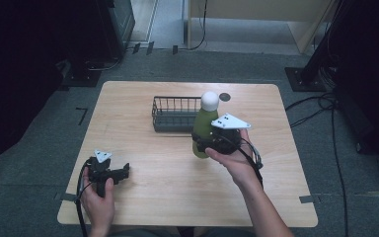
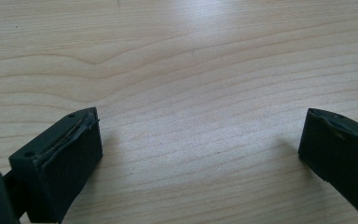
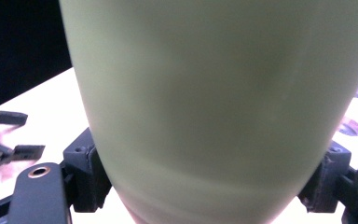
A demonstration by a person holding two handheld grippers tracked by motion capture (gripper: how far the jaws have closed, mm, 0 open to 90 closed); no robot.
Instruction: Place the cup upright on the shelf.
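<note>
Two grippers over the wooden desk (image 1: 143,98), right gripper (image 1: 212,140) had its fingers clamped on a green bottle (image 1: 204,126) just in front of the wire basket (image 1: 173,114), left gripper (image 1: 123,170) low near the front edge, fingers spread wide, holding nothing

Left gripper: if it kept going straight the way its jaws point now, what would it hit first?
Probably the bare wooden table. The left gripper is open, and its own view shows plain wood grain between and beyond its jaws; how steeply it tilts is hard to judge.
</note>
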